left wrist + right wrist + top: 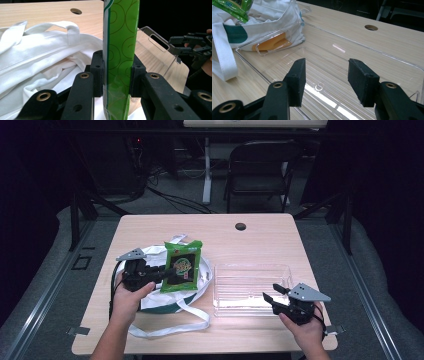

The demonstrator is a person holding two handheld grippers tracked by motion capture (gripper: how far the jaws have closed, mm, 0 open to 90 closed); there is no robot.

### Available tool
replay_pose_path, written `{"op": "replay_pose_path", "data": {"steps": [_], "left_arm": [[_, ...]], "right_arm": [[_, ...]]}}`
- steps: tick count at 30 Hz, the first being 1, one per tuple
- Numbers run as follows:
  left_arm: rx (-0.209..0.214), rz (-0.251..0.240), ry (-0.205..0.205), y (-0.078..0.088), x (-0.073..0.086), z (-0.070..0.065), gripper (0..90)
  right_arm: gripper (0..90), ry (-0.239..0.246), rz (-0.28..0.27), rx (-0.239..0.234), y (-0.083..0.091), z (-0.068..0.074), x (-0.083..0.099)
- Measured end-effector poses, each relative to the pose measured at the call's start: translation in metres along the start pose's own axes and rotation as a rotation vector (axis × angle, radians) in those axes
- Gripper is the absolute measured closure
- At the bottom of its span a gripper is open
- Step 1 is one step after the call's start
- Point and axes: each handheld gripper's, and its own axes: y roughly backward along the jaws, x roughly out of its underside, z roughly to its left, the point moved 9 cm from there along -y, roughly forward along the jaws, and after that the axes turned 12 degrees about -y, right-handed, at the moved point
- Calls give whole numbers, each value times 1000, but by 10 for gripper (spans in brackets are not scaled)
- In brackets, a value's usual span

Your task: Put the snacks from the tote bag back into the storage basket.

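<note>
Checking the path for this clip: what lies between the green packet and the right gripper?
In the high view, the clear plastic tray lies between the green packet and the right gripper.

Green snack packet (183, 266) with dark label, flat, lifted above white cloth bag (165, 297), clear plastic tray (251, 290) beside, empty
</note>
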Motion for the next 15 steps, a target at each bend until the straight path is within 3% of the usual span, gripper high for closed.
{"op": "replay_pose_path", "data": {"steps": [15], "left_arm": [[29,4,-35,-6,-4,-14,717]], "right_arm": [[482,28,29,-23,-4,7,1]]}}
